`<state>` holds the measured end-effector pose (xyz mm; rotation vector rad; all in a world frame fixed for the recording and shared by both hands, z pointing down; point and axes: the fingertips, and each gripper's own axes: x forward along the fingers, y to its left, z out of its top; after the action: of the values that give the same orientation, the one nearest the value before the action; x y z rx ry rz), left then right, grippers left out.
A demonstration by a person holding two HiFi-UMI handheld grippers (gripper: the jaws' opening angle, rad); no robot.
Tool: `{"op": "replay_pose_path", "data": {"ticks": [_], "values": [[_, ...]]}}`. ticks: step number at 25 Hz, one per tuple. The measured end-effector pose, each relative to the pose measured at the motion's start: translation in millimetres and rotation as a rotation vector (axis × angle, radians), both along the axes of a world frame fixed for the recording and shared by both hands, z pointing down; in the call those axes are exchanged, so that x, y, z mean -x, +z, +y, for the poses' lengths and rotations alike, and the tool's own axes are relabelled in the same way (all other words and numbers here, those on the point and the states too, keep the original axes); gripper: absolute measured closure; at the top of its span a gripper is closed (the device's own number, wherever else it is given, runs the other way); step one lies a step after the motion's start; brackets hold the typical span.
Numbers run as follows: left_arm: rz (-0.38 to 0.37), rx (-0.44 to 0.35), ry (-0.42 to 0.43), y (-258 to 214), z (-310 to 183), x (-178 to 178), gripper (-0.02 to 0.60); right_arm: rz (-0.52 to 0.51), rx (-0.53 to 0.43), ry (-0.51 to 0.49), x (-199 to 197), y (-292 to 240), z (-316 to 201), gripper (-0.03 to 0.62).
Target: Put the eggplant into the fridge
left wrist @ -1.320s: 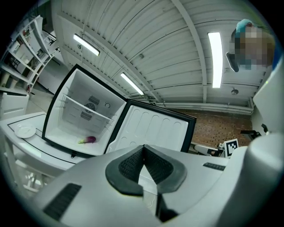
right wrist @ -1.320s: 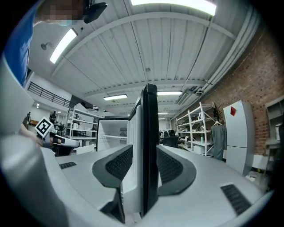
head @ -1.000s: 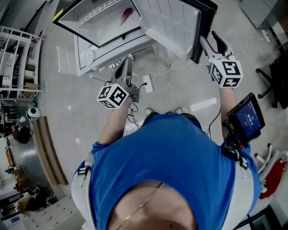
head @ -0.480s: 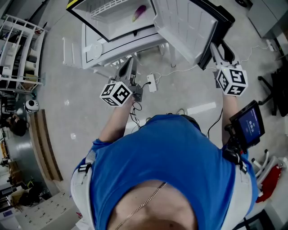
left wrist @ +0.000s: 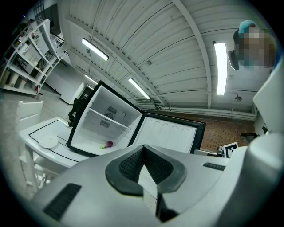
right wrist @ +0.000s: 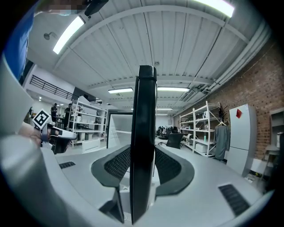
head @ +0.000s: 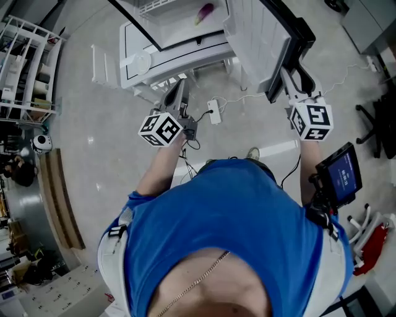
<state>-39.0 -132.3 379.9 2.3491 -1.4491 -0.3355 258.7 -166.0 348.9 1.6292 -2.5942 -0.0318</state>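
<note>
The purple eggplant [head: 205, 11] [left wrist: 106, 144] lies on the floor of the open white fridge [head: 179, 25] [left wrist: 104, 126]. The fridge's door [head: 257, 37] [left wrist: 168, 135] stands swung out to the right, and its black edge [head: 289, 52] [right wrist: 144, 128] runs between my right gripper's pads. My right gripper [head: 289, 69] [right wrist: 143, 164] is shut on that edge. My left gripper [head: 177, 98] [left wrist: 143, 153] hangs in front of the fridge, level, with its jaws shut and nothing between them.
The fridge sits on a low white table [head: 133, 46] with a round white dish [head: 141, 62]. A power strip [head: 215, 111] and cables lie on the floor. Wire shelving [head: 25, 68] stands at the left; a tablet screen [head: 339, 173] and an office chair [head: 377, 117] at the right.
The fridge has slid toward the top of the head view. The right gripper kept its hold on the door edge and moved with it; the door looks narrower. The left gripper advanced a little.
</note>
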Motion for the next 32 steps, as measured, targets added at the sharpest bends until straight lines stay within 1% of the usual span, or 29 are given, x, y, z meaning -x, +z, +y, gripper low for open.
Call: {"op": "replay_pose_path", "data": {"ticks": [10, 18, 22, 26, 32], "values": [[0.013, -0.003, -0.059, 4, 28, 84, 0.574, 0.017, -0.013, -0.071, 102, 0, 18, 0.422], [0.013, 0.007, -0.086, 11, 47, 147, 0.574, 0.011, -0.031, -0.044, 166, -1, 21, 0.416], [0.017, 0.012, -0.098, 17, 51, 176, 0.574, 0.028, -0.029, -0.049, 195, 3, 19, 0.413], [0.023, 0.018, -0.109, 23, 54, 195, 0.573, 0.056, -0.029, -0.074, 221, 5, 16, 0.414], [0.023, 0.014, -0.134, 15, 66, 205, 0.574, 0.068, -0.035, -0.135, 247, -3, 22, 0.414]]}}
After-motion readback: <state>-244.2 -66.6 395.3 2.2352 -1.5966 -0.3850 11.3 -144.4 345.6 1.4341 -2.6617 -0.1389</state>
